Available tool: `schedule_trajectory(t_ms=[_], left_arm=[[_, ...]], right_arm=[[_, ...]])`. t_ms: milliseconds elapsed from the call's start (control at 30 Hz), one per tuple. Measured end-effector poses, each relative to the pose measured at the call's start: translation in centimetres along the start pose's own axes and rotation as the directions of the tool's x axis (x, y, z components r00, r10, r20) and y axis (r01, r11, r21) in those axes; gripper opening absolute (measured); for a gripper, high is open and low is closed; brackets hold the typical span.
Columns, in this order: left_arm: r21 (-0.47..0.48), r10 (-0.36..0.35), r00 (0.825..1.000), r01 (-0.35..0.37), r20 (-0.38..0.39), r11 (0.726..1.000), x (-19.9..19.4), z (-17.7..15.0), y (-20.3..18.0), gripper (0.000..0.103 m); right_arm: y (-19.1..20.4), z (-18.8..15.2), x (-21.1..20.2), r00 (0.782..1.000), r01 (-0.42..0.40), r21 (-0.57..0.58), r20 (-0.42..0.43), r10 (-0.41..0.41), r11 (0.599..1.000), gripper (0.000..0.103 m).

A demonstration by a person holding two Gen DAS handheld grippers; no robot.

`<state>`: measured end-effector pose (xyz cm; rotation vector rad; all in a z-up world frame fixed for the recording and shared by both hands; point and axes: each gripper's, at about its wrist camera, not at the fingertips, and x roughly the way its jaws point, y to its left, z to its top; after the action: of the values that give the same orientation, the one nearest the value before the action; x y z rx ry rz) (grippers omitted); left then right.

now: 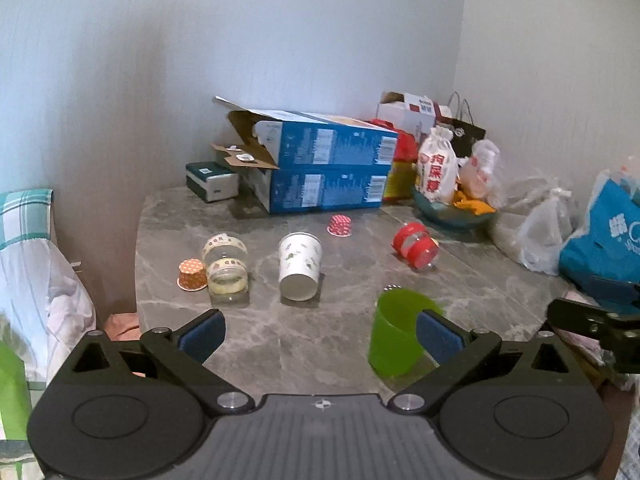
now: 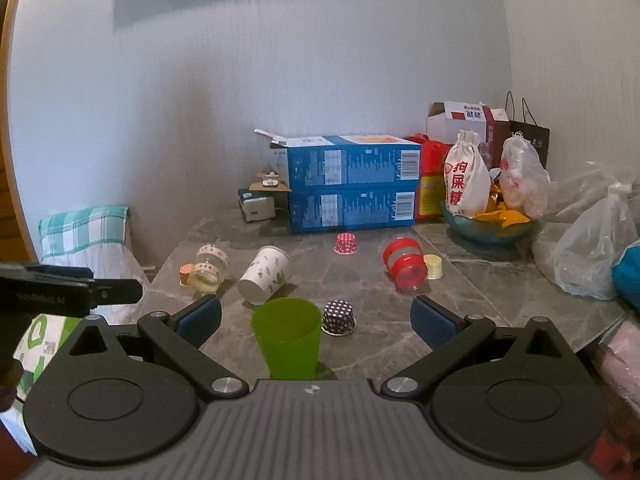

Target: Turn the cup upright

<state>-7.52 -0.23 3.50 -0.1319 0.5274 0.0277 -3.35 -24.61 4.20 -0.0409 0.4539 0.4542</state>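
A green plastic cup (image 1: 394, 334) stands upright, mouth up, near the front of the grey marble table (image 1: 352, 280); it also shows in the right wrist view (image 2: 288, 338). A white paper cup (image 1: 300, 266) lies on its side behind it, base toward me, also in the right wrist view (image 2: 265, 274). A red-banded clear cup (image 1: 415, 246) lies on its side to the right, also in the right wrist view (image 2: 403, 264). My left gripper (image 1: 320, 334) is open and empty, its right finger just in front of the green cup. My right gripper (image 2: 318, 320) is open and empty, the green cup between its fingers.
A clear taped jar (image 1: 226, 268) lies on its side at left. Small dotted paper cups: orange (image 1: 192, 275), red (image 1: 340, 225), dark (image 2: 339, 317), pale yellow (image 2: 433, 266). Blue boxes (image 1: 328, 168), a teal bowl (image 1: 456, 212), and plastic bags (image 1: 544, 232) crowd the back and right.
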Motion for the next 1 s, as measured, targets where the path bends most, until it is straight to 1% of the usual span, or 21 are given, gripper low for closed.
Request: schedule_trajectory(t_ms=[167,467,567,1000], left_arm=[[0.007,-0.003,1.000,0.003,-0.019,1.000,-0.1,0.3,-0.5,0.102],[0.024,0.019,0.998,-0.018,-0.062,1.000,0.5,0.1,-1.1,0.102],[0.021,0.021,0.997,-0.019,-0.070,1.000,0.5,0.1,-1.0,0.102],[0.022,0.026,0.996,-0.025,-0.080,0.999,0.8,0.1,-0.9,0.102]], right_arm=[[-0.3,-0.3,0.1,1.000,-0.007,0.004,-0.018,0.007,1.000,0.102],[-1.1,-0.7,0.8,0.999,-0.012,0.040,-0.047,0.013,0.999,0.102],[-1.1,-0.8,1.1,0.998,-0.014,0.041,-0.059,0.016,0.999,0.102],[-1.3,-0.7,1.2,0.998,-0.017,0.058,-0.059,0.021,0.998,0.102]])
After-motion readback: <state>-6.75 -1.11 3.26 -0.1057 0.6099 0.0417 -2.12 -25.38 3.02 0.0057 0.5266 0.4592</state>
